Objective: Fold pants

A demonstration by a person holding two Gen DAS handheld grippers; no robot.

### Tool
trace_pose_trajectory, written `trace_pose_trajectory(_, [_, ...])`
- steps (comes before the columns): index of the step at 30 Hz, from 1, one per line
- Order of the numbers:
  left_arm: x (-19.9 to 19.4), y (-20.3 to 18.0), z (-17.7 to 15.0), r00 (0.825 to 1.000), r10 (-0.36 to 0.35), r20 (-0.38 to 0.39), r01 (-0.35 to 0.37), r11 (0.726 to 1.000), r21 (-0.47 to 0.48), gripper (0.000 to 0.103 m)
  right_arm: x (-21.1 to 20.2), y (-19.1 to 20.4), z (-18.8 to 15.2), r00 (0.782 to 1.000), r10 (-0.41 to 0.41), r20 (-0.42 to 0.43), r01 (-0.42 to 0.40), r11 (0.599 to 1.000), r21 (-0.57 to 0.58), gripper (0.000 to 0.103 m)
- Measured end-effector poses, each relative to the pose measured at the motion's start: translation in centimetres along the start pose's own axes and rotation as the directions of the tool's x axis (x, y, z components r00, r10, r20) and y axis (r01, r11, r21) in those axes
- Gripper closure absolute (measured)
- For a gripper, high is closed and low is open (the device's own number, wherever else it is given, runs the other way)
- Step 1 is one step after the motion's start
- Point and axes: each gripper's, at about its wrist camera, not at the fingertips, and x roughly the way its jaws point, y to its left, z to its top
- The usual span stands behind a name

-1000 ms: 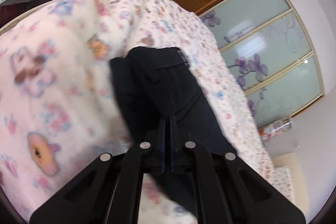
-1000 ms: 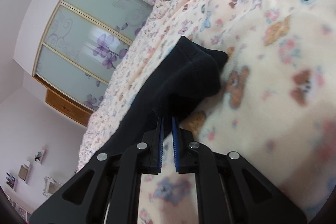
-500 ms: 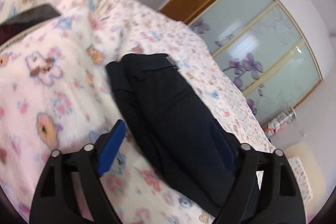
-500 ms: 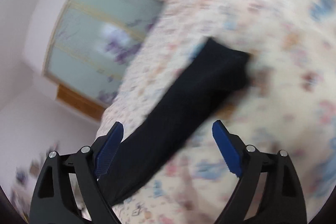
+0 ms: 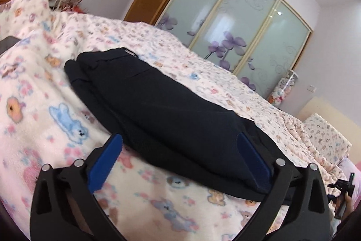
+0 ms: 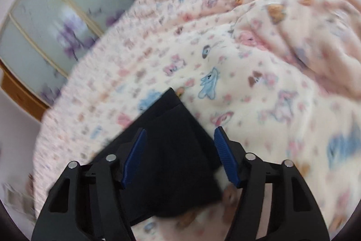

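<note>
Fleece blanket [image 5: 45, 92], cream with cartoon animals, covered the whole bed, and frosted wardrobe doors [image 5: 237, 22] with purple flowers stood behind it. Dark pants [image 5: 158, 110] lay folded lengthwise in a long strip across the blanket, waistband at the far end in the left wrist view. Over them the left gripper [image 5: 180, 159] was opening, fingers spread wide, pads clear of the cloth. At the other end the right gripper [image 6: 179, 157] was closing, pants [image 6: 171, 150] between its blue pads [image 6: 225, 159], not yet pinched.
</note>
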Motion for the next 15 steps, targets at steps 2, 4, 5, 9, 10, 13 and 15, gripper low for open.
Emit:
trace_pose_trajectory(2, [0.0,0.0,-0.2,1.0,-0.002,-0.001,0.002,1.0,0.001,0.002,1.4,0.4,0.2,1.0,-0.021,-0.015,0.02,0.999,-0.033,0.047])
trace_pose_trajectory(4, [0.0,-0.1,-0.2,1.0,-0.007,-0.001,0.007,1.0,0.004,0.002,1.9,0.9,-0.3,0.999,-0.027,-0.032,0.024,0.997,-0.078,0.058])
trace_pose_trajectory(5, [0.0,-0.1,-0.4,1.0,-0.007,-0.002,0.007,1.0,0.005,0.002,2.3,1.4,-0.7,0.999,-0.034,-0.041,0.029,0.992,-0.119,0.078])
trace_pose_trajectory(9, [0.6,0.2,-0.4,1.0,0.003,-0.026,-0.003,1.0,-0.005,0.002,2.1,3.8,-1.5,0.996,-0.083,0.044,0.092,0.954,-0.284,0.092])
trace_pose_trajectory(10, [0.8,0.4,-0.3,0.999,0.005,-0.031,-0.005,1.0,-0.01,0.002,1.7,4.4,-1.4,0.993,-0.082,0.08,0.103,0.944,-0.312,0.093])
trace_pose_trajectory(13, [0.8,0.5,-0.4,0.999,0.006,-0.035,-0.007,1.0,-0.013,0.002,0.0,6.2,-0.1,0.984,-0.03,0.173,0.09,0.931,-0.353,0.094])
trace_pose_trajectory(15, [0.9,0.6,-0.4,0.999,0.009,-0.037,-0.009,1.0,-0.012,0.002,-0.4,7.4,0.5,0.976,-0.021,0.218,0.106,0.916,-0.387,0.094])
